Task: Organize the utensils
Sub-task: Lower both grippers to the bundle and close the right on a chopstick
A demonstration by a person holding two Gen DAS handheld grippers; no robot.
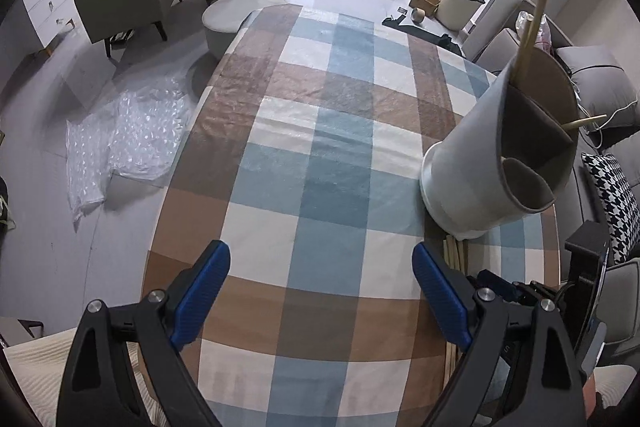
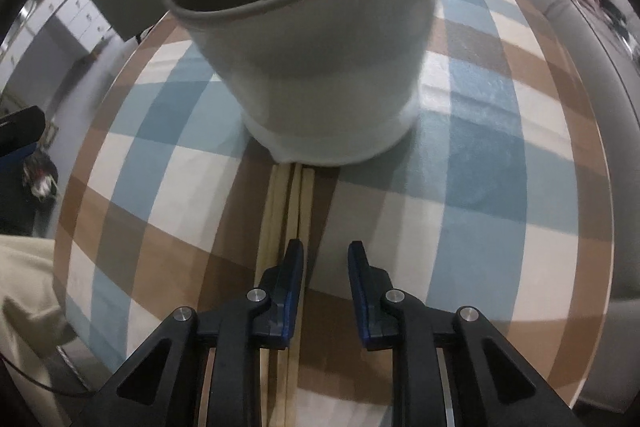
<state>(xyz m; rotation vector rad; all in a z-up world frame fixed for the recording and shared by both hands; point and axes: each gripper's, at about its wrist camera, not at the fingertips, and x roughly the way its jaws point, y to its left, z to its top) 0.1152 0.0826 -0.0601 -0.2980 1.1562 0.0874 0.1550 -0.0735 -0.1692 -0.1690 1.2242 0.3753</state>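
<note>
Blue-padded right gripper (image 2: 325, 259) is hovering narrowly parted and empty, its left finger overlapping the chopsticks (image 2: 294, 203) lying against the divided utensil holder (image 2: 320, 67). Recommend centring over one stick before closing. Left gripper (image 1: 320, 267) is hanging wide open, empty.

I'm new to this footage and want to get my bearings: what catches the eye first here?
The tall grey utensil holder stands at the right of the checked tablecloth, with two chopsticks sticking out of its top. More chopsticks lie flat on the cloth just in front of its base, where the right gripper hangs over them with its jaws narrow. The left gripper is wide open over bare cloth.
</note>
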